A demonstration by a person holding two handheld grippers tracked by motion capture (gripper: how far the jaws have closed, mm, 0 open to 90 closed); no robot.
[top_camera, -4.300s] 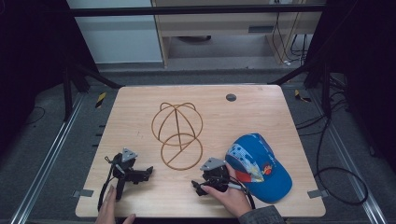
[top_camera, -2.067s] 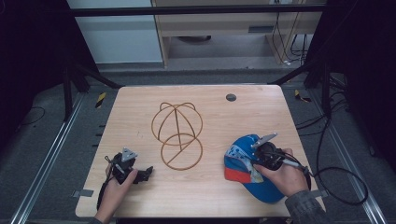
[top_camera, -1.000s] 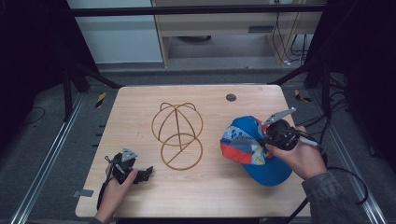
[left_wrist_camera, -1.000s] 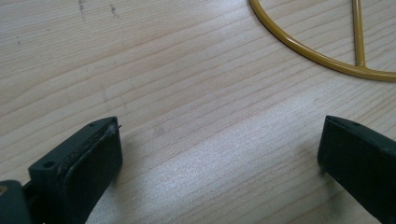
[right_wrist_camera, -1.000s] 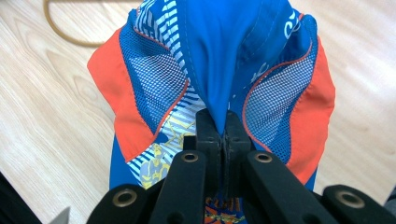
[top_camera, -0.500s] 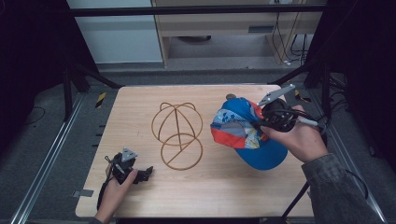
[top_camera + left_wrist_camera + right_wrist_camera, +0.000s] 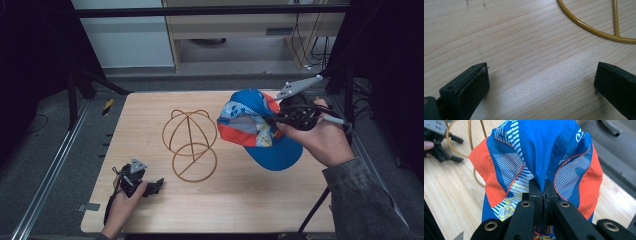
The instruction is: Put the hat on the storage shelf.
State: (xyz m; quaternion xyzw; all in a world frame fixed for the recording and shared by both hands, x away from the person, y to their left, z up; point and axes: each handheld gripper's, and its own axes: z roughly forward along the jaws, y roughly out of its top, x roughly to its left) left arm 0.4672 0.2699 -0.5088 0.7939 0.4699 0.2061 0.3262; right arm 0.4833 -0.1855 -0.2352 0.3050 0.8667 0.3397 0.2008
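1. Hidden or unclear: in the right gripper view the blue, orange and white mesh-panelled cap (image 7: 536,162) covers most of what lies behind it, including much of the yellow wire cap-shaped stand (image 7: 474,173), of which a few curved rods show at the cap's left edge. The cap's printed lettering is too small to read. In the high view the brim hangs below the crown, and the spot where the pads meet the cloth is masked by the hand.

2. In the left gripper view the stand (image 7: 599,30) is cut off at the top edge; one arc of its base ring and a spoke are seen.

3. Surface and room: a light wooden table (image 7: 165,215) with visible grain, set in a dark framed bay. Beyond the stand, past the table's far edge, are a grey floor, a pale cabinet and hanging cables.

4. The stand (image 7: 190,145) sits on the table near its middle.

5. The right gripper (image 7: 543,195) has its jaws pressed together on a fold of the cap's blue cloth. In the high view this gripper (image 7: 280,120) holds the cap (image 7: 255,125) in the air, right of the stand.

6. The left gripper (image 7: 152,186) rests on the table in front of and left of the stand, a hand around it. Its jaws stand wide apart over bare wood.
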